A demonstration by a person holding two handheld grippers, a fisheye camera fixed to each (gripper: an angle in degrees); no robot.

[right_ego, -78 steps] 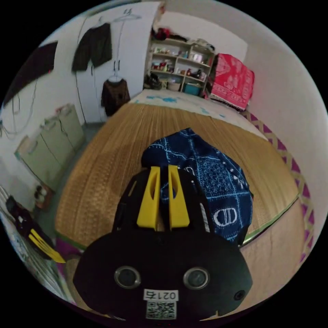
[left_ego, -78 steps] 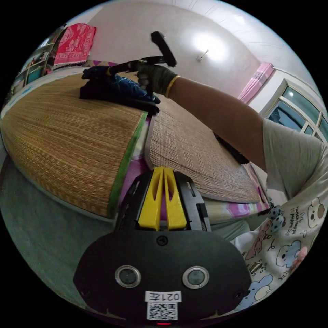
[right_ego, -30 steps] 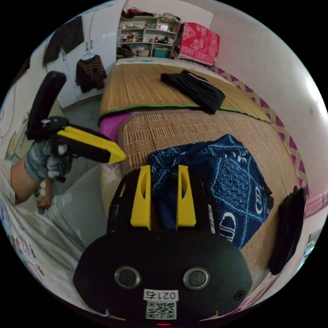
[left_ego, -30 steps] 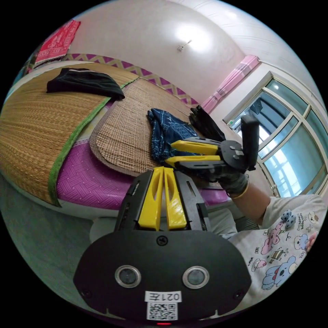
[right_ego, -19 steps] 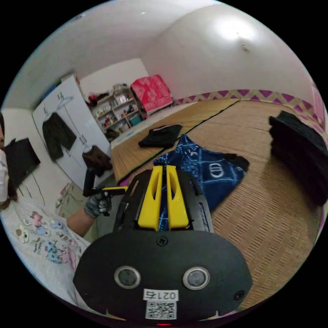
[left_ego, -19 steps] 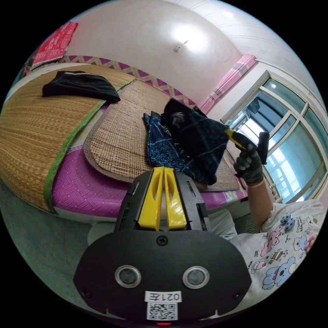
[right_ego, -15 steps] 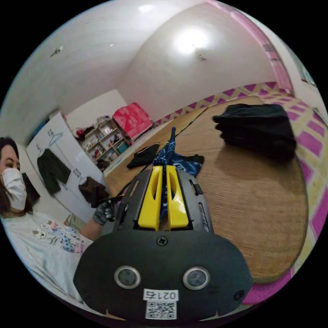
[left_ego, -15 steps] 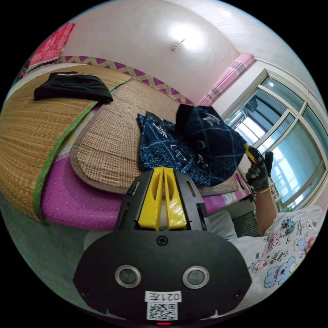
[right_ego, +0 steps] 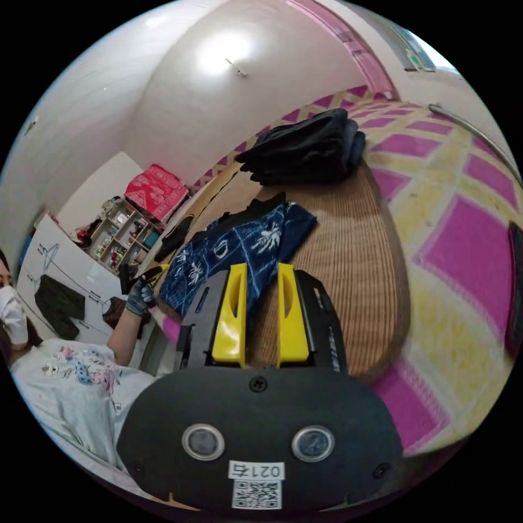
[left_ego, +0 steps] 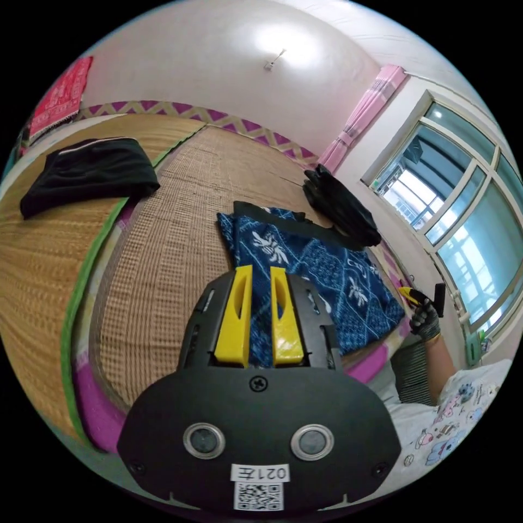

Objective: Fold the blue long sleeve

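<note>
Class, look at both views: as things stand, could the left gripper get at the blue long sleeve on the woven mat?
Probably yes: the left gripper hangs open just over the blue long sleeve, spread on the woven mat, nothing between.

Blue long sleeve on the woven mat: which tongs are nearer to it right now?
Left, probably. The left tongs hover open over the blue long sleeve's near edge; the right tongs hang open beside its other end.
</note>
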